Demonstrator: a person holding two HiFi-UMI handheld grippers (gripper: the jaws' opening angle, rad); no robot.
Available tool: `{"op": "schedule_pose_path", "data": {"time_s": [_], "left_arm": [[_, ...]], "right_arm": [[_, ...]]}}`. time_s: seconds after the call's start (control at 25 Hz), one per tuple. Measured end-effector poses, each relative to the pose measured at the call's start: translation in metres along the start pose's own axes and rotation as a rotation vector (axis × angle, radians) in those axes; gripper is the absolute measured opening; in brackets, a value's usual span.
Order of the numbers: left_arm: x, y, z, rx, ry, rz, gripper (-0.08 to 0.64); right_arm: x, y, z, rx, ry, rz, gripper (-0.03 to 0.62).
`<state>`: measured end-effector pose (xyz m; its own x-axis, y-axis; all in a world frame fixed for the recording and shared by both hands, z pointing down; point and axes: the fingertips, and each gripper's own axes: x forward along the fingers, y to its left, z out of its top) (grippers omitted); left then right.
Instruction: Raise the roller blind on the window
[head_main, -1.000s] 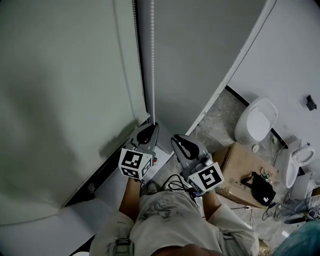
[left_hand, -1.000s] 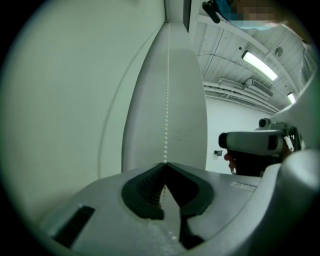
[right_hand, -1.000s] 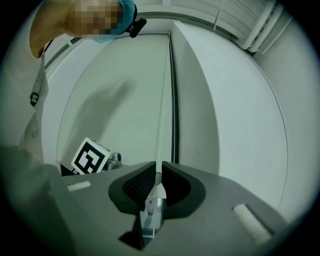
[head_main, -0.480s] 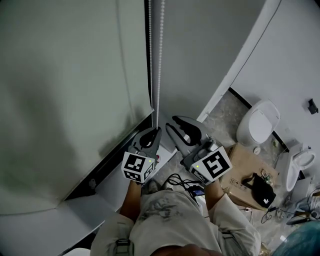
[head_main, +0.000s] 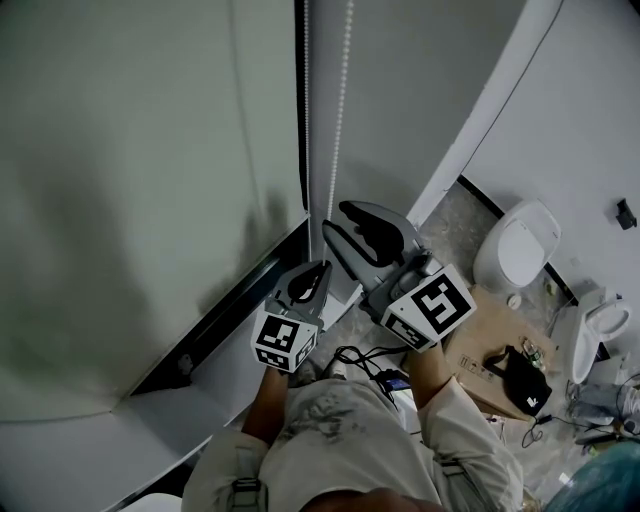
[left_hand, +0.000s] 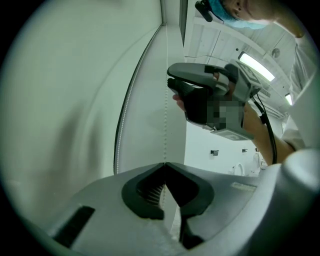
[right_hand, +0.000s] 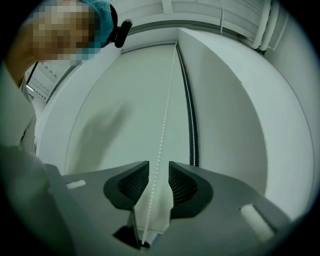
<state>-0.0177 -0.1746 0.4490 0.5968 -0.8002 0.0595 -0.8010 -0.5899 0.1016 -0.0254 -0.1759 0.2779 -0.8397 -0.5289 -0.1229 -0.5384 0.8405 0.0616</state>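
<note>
The pale roller blind (head_main: 130, 180) hangs over the window at left. Its white bead chain (head_main: 340, 110) drops along the blind's right edge. My left gripper (head_main: 322, 268) is the lower one, shut on the bead chain (left_hand: 165, 115), which rises straight from its closed tips (left_hand: 165, 164). Just above it, my right gripper (head_main: 335, 218) has its jaws opening. The chain (right_hand: 161, 135) runs loose between its ribbed pads (right_hand: 135, 182) without touching them. A second strand (right_hand: 192, 125) hangs along the dark window edge.
A white sill (head_main: 170, 420) runs below the blind. On the floor at right are a toilet (head_main: 515, 245) and a cardboard box (head_main: 490, 340) with a black item (head_main: 520, 375) on it. A plain white wall (head_main: 420, 80) lies behind the chain.
My right gripper has let go of the chain, spread its jaws and risen. The left gripper has stayed shut on the chain and moved slightly down and right.
</note>
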Motion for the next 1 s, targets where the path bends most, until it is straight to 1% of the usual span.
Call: {"op": "schedule_pose_path", "data": {"time_s": [0.2, 0.28, 0.36, 0.44, 0.68, 0.88, 1.0], "left_arm": [[-0.001, -0.011, 0.001, -0.004, -0.005, -0.019, 0.009], [-0.003, -0.013, 0.001, -0.006, -0.006, -0.021, 0.009], [-0.005, -0.014, 0.0, -0.009, -0.009, -0.018, 0.009], [-0.007, -0.014, 0.0, -0.01, -0.012, -0.016, 0.009], [-0.01, -0.012, -0.005, -0.014, -0.012, -0.009, 0.009], [-0.016, -0.009, -0.01, -0.033, -0.017, -0.011, 0.009], [-0.017, -0.008, -0.019, -0.033, 0.002, -0.008, 0.009]], "right_arm": [[0.007, 0.0, 0.014, 0.034, -0.006, 0.028, 0.133], [0.008, 0.0, 0.02, 0.041, -0.017, 0.031, 0.123], [0.007, 0.0, 0.024, 0.044, -0.031, 0.026, 0.063], [0.006, 0.001, 0.027, 0.049, -0.041, 0.019, 0.021], [0.003, 0.002, 0.021, 0.075, -0.043, 0.021, 0.012], [0.001, 0.005, 0.015, 0.05, -0.034, 0.007, 0.011], [-0.001, 0.008, 0.007, 0.036, -0.03, 0.011, 0.011]]}}
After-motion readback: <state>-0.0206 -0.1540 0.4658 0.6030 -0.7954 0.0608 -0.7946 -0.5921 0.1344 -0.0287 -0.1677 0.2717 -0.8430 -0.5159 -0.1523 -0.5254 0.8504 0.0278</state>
